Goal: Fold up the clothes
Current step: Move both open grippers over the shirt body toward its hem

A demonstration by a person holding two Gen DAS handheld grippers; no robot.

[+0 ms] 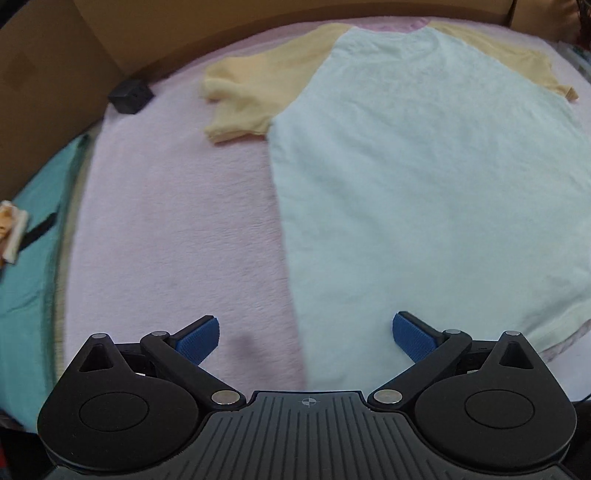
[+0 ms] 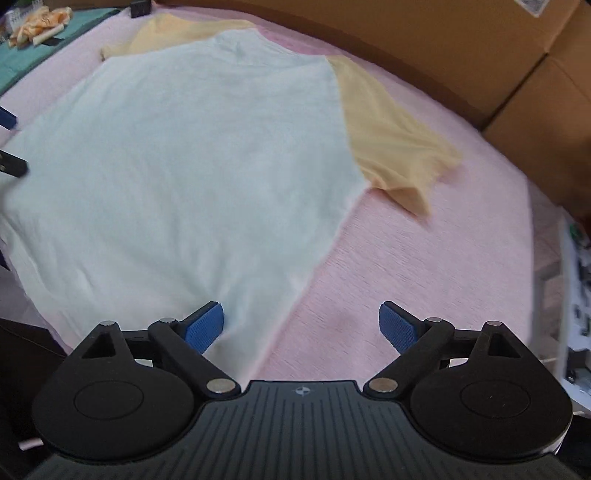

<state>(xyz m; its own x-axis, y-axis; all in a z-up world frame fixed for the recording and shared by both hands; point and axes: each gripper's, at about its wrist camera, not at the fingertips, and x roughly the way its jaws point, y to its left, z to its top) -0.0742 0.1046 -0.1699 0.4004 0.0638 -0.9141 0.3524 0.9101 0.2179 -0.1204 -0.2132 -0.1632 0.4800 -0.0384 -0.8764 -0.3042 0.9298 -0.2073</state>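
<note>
A T-shirt with a pale mint body (image 1: 424,166) (image 2: 184,158) and yellow sleeves (image 1: 251,96) (image 2: 391,136) lies flat on a pink blanket (image 1: 177,229) (image 2: 424,266), collar at the far side. My left gripper (image 1: 306,339) hovers open above the shirt's left side edge near the hem, nothing between its blue pads (image 1: 199,339). My right gripper (image 2: 301,326) is open over the shirt's right side edge near the hem, empty as well. The left gripper's fingertips (image 2: 7,118) show at the left border of the right wrist view.
Brown cardboard boxes (image 1: 55,74) (image 2: 480,55) wall the far side. A small black box (image 1: 131,96) sits at the blanket's far left corner. A teal cloth (image 1: 29,266) with a crumpled orange-white item (image 2: 40,20) lies left of the blanket. Clutter (image 2: 580,277) lines the right edge.
</note>
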